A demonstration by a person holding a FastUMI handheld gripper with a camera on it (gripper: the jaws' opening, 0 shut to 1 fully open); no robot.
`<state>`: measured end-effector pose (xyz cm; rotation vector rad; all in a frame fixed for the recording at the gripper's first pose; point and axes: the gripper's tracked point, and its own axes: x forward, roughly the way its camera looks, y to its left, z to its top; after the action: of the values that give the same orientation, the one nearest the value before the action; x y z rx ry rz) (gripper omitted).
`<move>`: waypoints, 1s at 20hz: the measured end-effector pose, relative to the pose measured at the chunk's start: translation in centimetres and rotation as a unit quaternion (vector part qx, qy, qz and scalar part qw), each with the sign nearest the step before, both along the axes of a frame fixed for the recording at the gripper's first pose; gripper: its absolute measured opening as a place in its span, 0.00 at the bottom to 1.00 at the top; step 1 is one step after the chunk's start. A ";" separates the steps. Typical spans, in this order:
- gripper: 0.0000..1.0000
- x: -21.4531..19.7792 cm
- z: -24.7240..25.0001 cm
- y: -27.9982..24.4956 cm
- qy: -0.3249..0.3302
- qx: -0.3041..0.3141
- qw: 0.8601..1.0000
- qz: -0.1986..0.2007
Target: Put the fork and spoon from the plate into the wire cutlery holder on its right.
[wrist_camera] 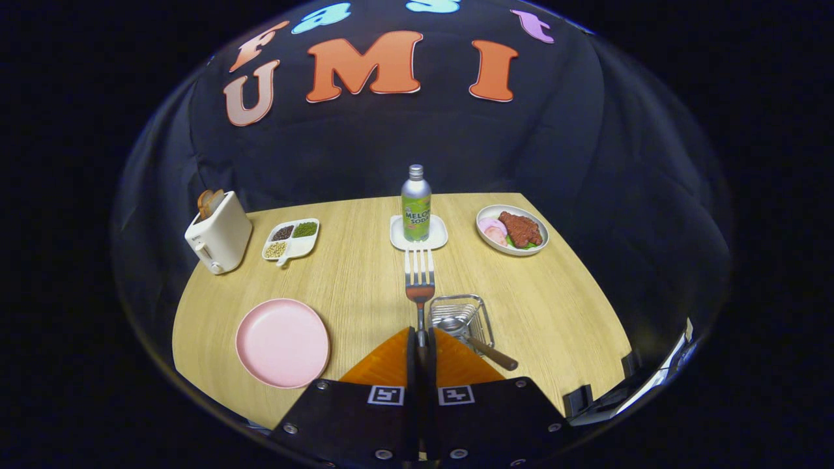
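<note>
Wooden tabletop (365,280) sits before a black cloth wall. Far left: toaster (218,238) w/ bread in its slot, then a divided snack tray (291,240). Nearer, the pink plate (283,342) lies bare, no cutlery on it. Centre back: bottle (416,203) on a small white coaster (419,233). Gripper (421,345) fingers are pressed together on the fork (419,277) handle; tines point fwd, away from the fingers, head lifted above the table. Just right of the fork: wire cutlery holder (461,317), w/ the spoon (472,337) already resting in it, bowl inside, brown handle sticking out over the near-right rim. Far right back: food dish (512,229). Step in hand, by judgement: carry fork to holder. Procedure: shift right until fork is over the basket opening, keep it clear of the spoon handle, lower until the head is inside the wire walls, then part the fingers. Risk: releasing early may drop the fork on the rim or tip the light basket.
</note>
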<state>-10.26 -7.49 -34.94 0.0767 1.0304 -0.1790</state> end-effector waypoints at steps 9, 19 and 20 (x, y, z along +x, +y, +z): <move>0.05 -2.3 -2.6 -2.3 0.052 -0.002 0.999 0.017; 0.07 -1.9 -4.3 -2.6 0.074 0.008 0.997 0.021; 0.07 -1.3 -3.8 -2.5 0.063 0.013 0.998 0.020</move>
<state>-11.58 -9.97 -38.79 0.0678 1.1588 -0.1349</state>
